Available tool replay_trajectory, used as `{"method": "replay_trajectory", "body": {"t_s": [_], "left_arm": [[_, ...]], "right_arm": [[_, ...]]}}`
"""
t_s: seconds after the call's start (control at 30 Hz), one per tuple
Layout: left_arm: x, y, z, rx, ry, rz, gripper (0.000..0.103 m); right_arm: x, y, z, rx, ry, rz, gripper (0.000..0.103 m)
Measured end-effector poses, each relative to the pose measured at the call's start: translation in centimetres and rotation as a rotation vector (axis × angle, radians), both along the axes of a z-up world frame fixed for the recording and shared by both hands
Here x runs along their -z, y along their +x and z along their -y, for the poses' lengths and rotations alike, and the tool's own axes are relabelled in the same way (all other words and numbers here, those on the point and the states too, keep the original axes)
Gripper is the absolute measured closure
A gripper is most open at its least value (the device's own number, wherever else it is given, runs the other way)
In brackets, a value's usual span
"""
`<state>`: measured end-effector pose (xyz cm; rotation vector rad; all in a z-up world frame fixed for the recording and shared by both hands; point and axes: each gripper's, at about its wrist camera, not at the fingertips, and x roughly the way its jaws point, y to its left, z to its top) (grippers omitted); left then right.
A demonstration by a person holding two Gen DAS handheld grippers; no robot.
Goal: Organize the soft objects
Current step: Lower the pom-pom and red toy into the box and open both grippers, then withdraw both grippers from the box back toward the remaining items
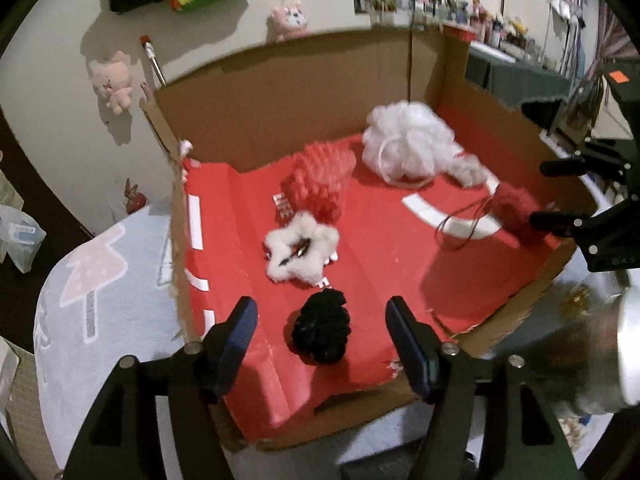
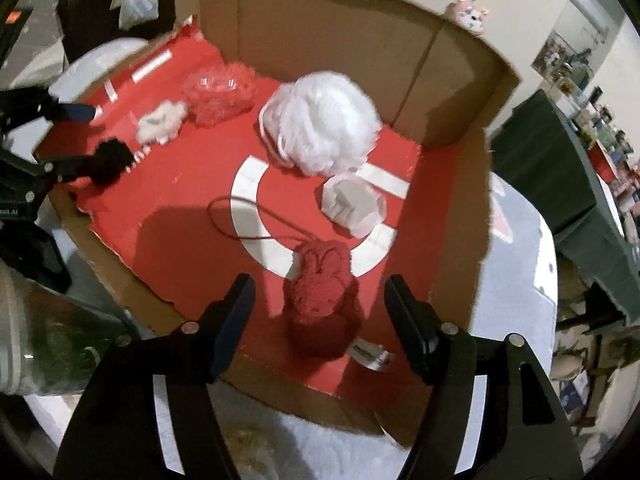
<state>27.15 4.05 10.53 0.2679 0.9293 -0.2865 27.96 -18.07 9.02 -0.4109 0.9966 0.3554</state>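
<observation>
While both grippers hang over the cardboard box [image 1: 304, 92] with its red floor, the step in hand looks like two pickups about to start, one per hand. The left gripper [image 1: 322, 330] has its jaws wide, set either side of the black pom [image 1: 322, 326], which lies on the floor near the box's 6 o'clock edge in the left view; whether the jaws are down at its level or above it I cannot tell. The right gripper [image 2: 320, 308] is likewise wide, with the red plush [image 2: 322, 304] between its jaws, near the box's 5 o'clock corner in the left view; a thin dark cord [image 2: 244, 220] loops away from the plush across the white ring printed on the floor. Other soft things lie deeper in: a white star [image 1: 302, 248] just past the pom at 12 o'clock, a pink mesh pouf [image 1: 320, 180] beyond that, a white loofah [image 1: 410, 140] near the back wall, and a pale wrapped piece [image 2: 354, 204] beside it, seen from the right view. Nothing is held yet. Next, each gripper probably needs to come down until its jaws flank the middle of its item, then close gently, since both will squash. The cord may trail or snag as the plush rises. Where the items should end up, nothing here shows.
</observation>
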Motion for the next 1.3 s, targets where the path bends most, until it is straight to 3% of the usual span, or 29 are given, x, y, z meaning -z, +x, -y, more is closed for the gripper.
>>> {"method": "replay_trajectory", "body": {"t_s": [0.23,0.3,0.37,0.43,0.63,0.93,1.3], "left_arm": [[-3.8,-4.1,-0.9,-0.031,-0.118,0.127,0.017],[-4.7,-5.3,-0.9,-0.033,-0.143,0.163,0.009],[-5.7,-6.9,-0.7,-0.025,-0.175,0.199,0.006],[-6.6,-8.7,-0.7,-0.026,-0.201,0.237,0.004],[-8.2,-13.9,-0.1,-0.032,-0.262,0.35,0.0],[-7.5,-20.5,0.3,-0.085,-0.316,0.443,0.0],[-1.9,-22.9,1.6,-0.13,-0.283,0.392,0.0]], "right_arm": [[-4.6,-2.9,1.3,0.038,0.095,0.096,0.029],[-5.8,-4.1,1.6,0.04,0.12,0.129,0.028],[-6.9,-5.5,1.9,0.043,0.147,0.164,0.022],[-8.1,-7.5,1.9,0.042,0.176,0.213,0.014],[-10.0,-13.1,1.8,0.044,0.225,0.335,0.013],[-9.2,-20.6,1.7,0.074,0.27,0.465,0.007],[-4.2,-24.7,1.8,0.141,0.334,0.466,0.007]]}}
